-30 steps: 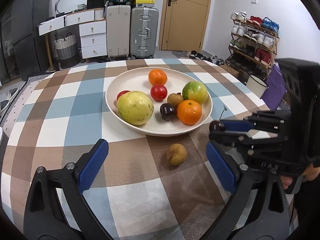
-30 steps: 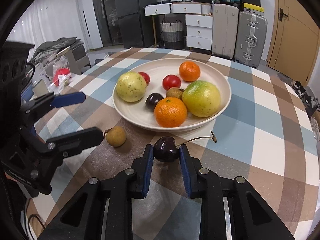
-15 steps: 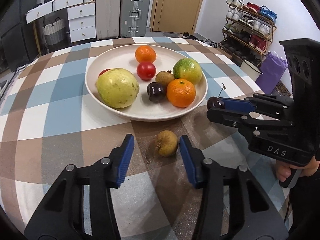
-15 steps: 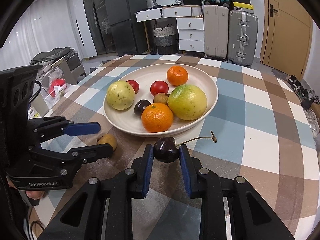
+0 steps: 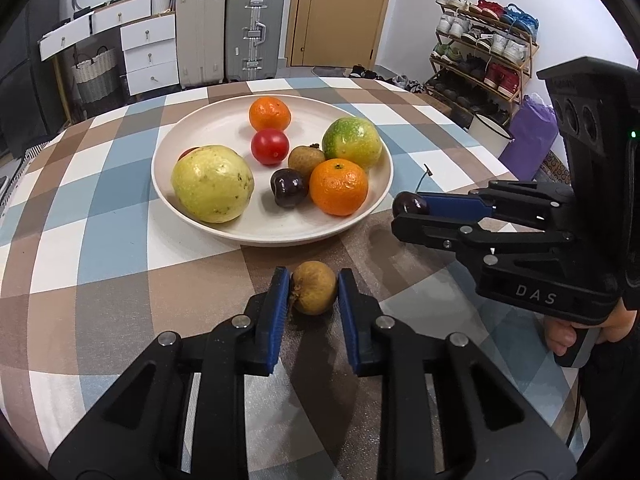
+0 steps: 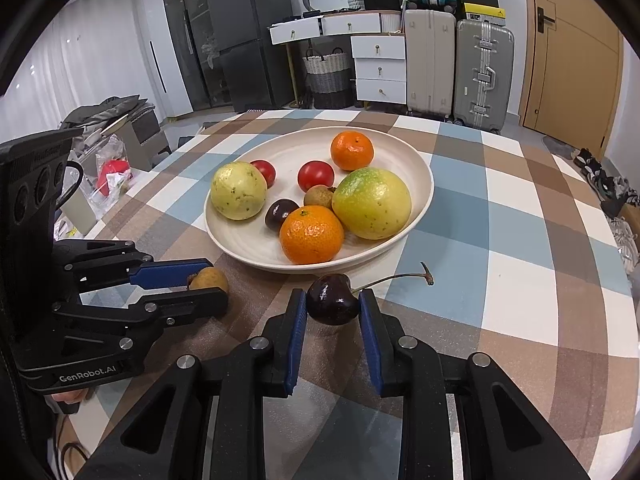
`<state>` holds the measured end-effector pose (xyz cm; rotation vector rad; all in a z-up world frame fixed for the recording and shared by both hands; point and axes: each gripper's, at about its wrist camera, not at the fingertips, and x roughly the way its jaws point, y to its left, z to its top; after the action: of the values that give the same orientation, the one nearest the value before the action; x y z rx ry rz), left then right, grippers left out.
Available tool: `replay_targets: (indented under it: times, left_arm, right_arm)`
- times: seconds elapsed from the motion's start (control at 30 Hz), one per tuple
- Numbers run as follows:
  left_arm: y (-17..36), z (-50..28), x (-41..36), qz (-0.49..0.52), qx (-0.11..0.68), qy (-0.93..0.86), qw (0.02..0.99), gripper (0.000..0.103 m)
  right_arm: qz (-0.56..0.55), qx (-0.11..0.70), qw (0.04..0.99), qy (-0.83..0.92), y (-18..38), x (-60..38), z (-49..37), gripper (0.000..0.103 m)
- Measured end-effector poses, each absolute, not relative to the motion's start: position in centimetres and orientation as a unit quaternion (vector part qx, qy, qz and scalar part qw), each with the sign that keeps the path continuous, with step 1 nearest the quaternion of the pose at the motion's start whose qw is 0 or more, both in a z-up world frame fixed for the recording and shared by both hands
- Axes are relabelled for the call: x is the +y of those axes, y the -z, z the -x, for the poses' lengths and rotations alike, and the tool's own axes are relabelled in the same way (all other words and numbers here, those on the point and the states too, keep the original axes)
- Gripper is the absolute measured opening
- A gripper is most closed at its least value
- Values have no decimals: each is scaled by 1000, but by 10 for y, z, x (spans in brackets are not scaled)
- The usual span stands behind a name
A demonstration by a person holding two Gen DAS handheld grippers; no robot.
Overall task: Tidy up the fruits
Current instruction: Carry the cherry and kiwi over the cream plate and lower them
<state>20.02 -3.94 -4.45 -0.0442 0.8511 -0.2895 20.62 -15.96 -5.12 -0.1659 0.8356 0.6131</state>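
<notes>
two loose fruits are each pinched just in front of the plate (image 5: 376, 208): the left gripper (image 5: 314, 292) has its jaws clamped on the brown longan (image 5: 314, 287), low on the tabletop (image 5: 120, 272), and the right gripper (image 6: 332, 312) has its jaws clamped on the dark cherry (image 6: 332, 300). this looks like the pick-up step; next, each fruit needs lifting over the plate's rim into a free gap.

Both grippers are angled downward side by side; the left gripper (image 5: 313, 294) is clamped shut, the right gripper (image 6: 333, 306) is likewise pinched closed.
</notes>
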Motion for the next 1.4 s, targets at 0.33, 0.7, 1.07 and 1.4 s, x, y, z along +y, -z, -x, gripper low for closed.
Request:
replay_targets:
  times: [0.33,0.7,1.07,1.4]
  left_arm:
    - [38,-194,-30,31,391,125,911,22]
    - [26,-189,-18,49,363,111,924,22]
    - [11,-183,-12,56,336,98,935,22]
    - [-9,-188,-3,53,315,79,944,22]
  right_arm:
    - [73,390,868,-299,47,-162,-204,27]
    - [53,363,878,-308,37,-168,-201,27]
    - [38,343,886,-309,28,-173,-199,27]
    - [23,330,891,-311,7,-173,-205,27]
